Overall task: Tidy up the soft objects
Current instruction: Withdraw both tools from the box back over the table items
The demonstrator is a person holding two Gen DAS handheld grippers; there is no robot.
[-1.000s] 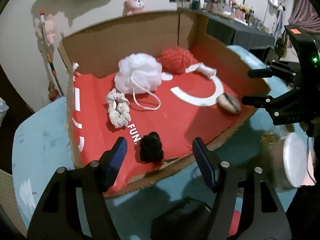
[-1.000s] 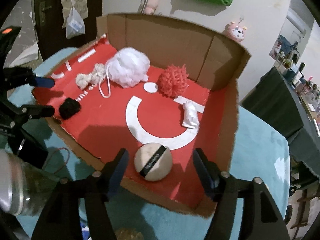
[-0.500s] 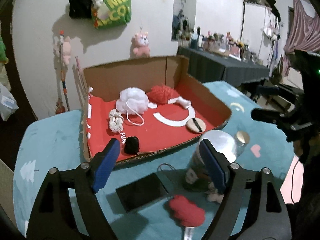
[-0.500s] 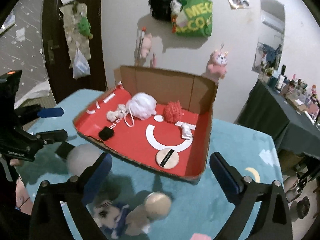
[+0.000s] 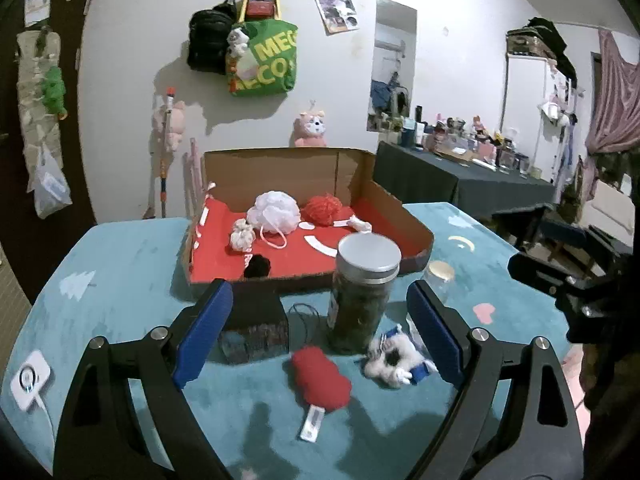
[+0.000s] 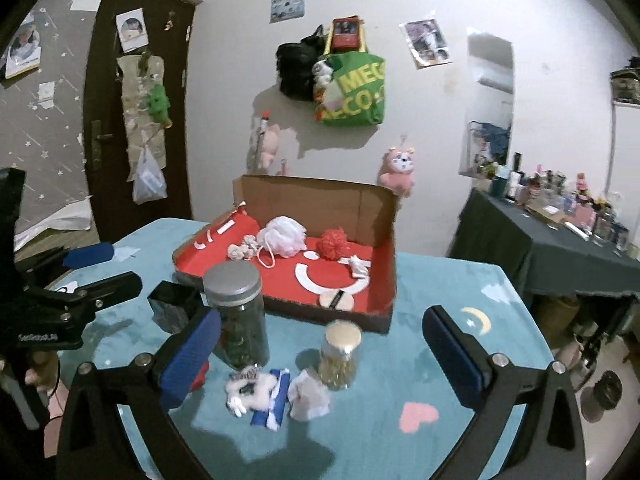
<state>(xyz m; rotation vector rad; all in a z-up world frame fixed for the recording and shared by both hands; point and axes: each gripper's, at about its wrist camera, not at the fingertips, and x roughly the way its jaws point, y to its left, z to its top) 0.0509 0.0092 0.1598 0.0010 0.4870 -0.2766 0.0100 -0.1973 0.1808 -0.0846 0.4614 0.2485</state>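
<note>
Left wrist view: left gripper [image 5: 318,330] spread wide, nothing between its blue rubbery pads [image 5: 202,338], hovering over a teal fuzzy tablecloth [image 5: 120,272]. Shallow cardboard tray [image 5: 416,236], brown corrugated walls, glossy red floor with white print. Inside: white mesh bath pouf [image 5: 274,214] with a looped cord, red spiky pom-pom [image 5: 323,209], knitted cream scrunchie [image 5: 242,237], black fluffy ball [image 5: 257,267] near the front wall. In front of the tray: tall glass jar [image 5: 362,296] with flat silver lid, dark contents. Red plush piece [image 5: 320,376] with a white tag lies just ahead of the fingers; white furry scrunchie [image 5: 394,360] with blue trim sits beside the jar's base. Dark boxy block [image 5: 256,328] by the left pad. Right gripper [image 5: 560,292] at the right edge, black, blurred.

Right wrist view: right gripper [image 6: 324,354] also splayed, empty, blue pads [image 6: 454,362] either side. Same tray [image 6: 386,240]; round beige powder puff [image 6: 337,301] with a black band near its front wall. Small gold-lidded jar [image 6: 340,356] next to a crumpled white paper wad [image 6: 308,400]; furry scrunchie [image 6: 252,394] left of it. Left gripper [image 6: 86,270] at the far left, fingers apart.
</note>
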